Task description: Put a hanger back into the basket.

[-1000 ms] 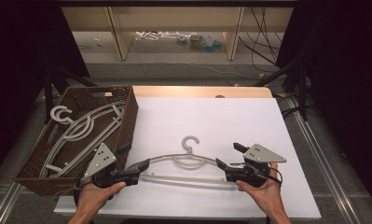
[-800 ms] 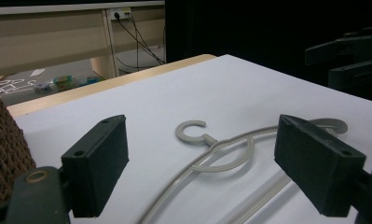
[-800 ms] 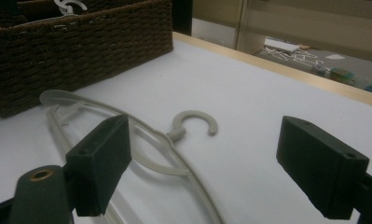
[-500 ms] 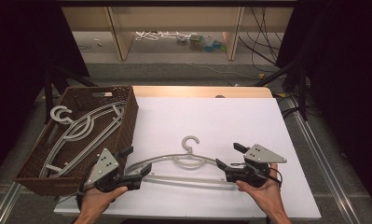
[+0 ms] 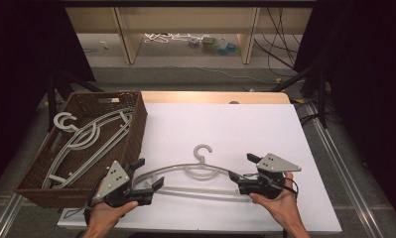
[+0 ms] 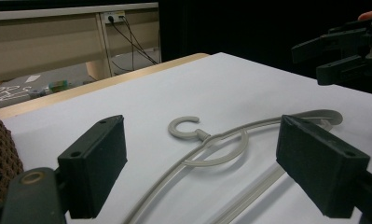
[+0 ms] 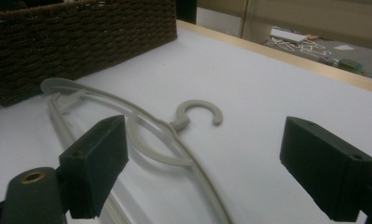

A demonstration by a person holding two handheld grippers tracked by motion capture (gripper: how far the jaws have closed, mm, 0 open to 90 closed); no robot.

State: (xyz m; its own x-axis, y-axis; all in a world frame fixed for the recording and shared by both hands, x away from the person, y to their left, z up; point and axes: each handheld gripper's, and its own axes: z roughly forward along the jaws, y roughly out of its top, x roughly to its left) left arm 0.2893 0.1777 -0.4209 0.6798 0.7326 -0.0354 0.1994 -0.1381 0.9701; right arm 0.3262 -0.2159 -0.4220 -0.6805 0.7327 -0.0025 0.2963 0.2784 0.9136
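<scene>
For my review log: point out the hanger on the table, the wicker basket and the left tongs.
hanger [image 5: 201,171], high view, loop under its hook.
wicker basket [image 5: 136,130], high view, right wall.
left tongs [image 5: 148,175], high view, midway between the open jaw tips.

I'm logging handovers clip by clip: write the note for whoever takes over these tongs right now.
Left tongs: open, at the left end of the grey hanger, nothing gripped.
Right tongs: open, at the hanger's right end, nothing gripped.
Hanger lies flat on the white table, hook pointing away from the person. Wicker basket at the left already holds other hangers.
Done: both tongs lined up at the ends.
Left, probably: close on both ends, lift, place in the basket.
</scene>
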